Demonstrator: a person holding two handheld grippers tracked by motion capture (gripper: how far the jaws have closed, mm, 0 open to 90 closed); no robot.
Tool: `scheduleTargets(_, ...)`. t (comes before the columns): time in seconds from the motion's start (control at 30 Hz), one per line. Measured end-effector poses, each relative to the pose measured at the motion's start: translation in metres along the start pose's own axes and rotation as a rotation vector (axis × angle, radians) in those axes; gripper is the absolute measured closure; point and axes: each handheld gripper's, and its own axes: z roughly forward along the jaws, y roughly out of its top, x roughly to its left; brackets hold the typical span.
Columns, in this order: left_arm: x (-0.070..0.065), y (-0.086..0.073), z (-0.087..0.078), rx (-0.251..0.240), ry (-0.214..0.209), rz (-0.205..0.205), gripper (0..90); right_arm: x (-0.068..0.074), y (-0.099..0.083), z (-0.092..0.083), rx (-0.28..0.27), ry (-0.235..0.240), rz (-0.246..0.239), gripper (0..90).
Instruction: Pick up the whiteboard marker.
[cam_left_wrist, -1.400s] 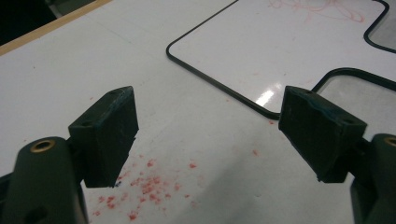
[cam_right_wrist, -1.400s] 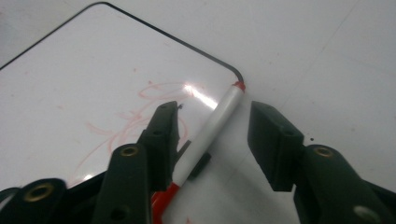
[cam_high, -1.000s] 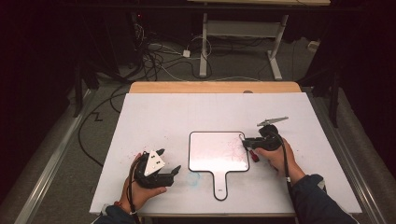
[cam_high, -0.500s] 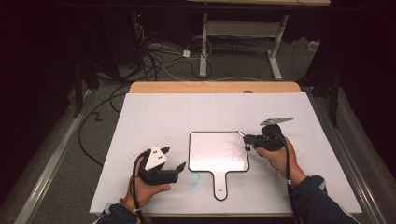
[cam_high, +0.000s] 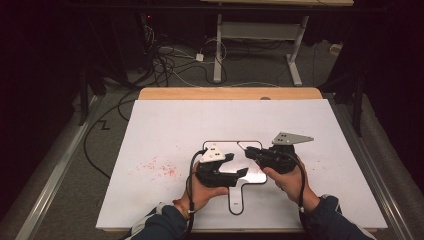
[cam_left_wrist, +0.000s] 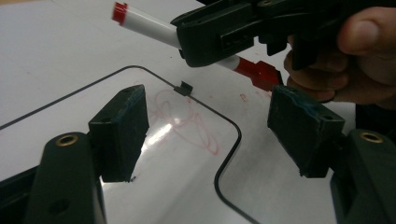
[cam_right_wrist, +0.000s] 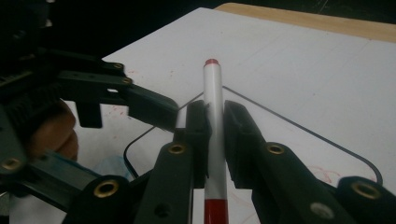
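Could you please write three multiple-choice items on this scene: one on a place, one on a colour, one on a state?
1. The small whiteboard lies: A on the table; B on the floor; C against a wall.
2. The marker has ends coloured: A blue; B red; C green.
3. The right tongs are: A open and empty; B shut on the marker; C lying on the table.

Answers: 1 A, it lies flat on the white table top. 2 B, both ends show red. 3 B, their pads squeeze the marker's white barrel, while the left tongs stand open.
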Motion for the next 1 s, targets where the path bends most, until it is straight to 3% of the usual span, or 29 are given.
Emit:
scheduleTargets(0.07, 0.0, 0.0, 0.003, 0.0, -0.002, -0.009, 30.2, 0.003, -0.001, -0.002, -0.024, 0.008, 0.002, 81.4)
scheduleTargets(0.2, 0.0, 0.002, 0.013, -0.005, -0.032, -0.073, 35.7, 0.006, -0.001, -0.004, -0.053, 0.005, -0.005, 81.4)
scheduleTargets(0.33, -0.002, 0.002, 0.016, -0.007, -0.053, -0.091, 40.0, 0.008, -0.003, -0.005, -0.07, 0.012, -0.006, 81.4)
scheduleTargets(0.47, -0.008, 0.0, 0.021, -0.016, -0.053, -0.069, 44.3, 0.008, -0.004, -0.004, -0.077, 0.0, -0.013, 81.3)
scheduleTargets(0.6, -0.008, -0.002, 0.022, -0.027, -0.038, -0.039, 55.5, 0.006, -0.004, -0.006, -0.086, 0.003, -0.002, 81.3)
scheduleTargets(0.67, -0.008, -0.004, 0.022, -0.034, -0.025, 0.005, 59.5, 0.007, -0.004, -0.006, -0.086, 0.0, -0.009, 81.3)
scheduleTargets(0.8, -0.008, -0.005, 0.022, -0.032, -0.014, 0.042, 70.7, 0.009, -0.004, -0.007, -0.092, 0.005, -0.012, 81.3)
scheduleTargets(1.0, -0.007, -0.006, 0.021, -0.018, -0.015, 0.055, 78.3, 0.009, -0.005, -0.008, -0.097, 0.007, -0.02, 80.8)
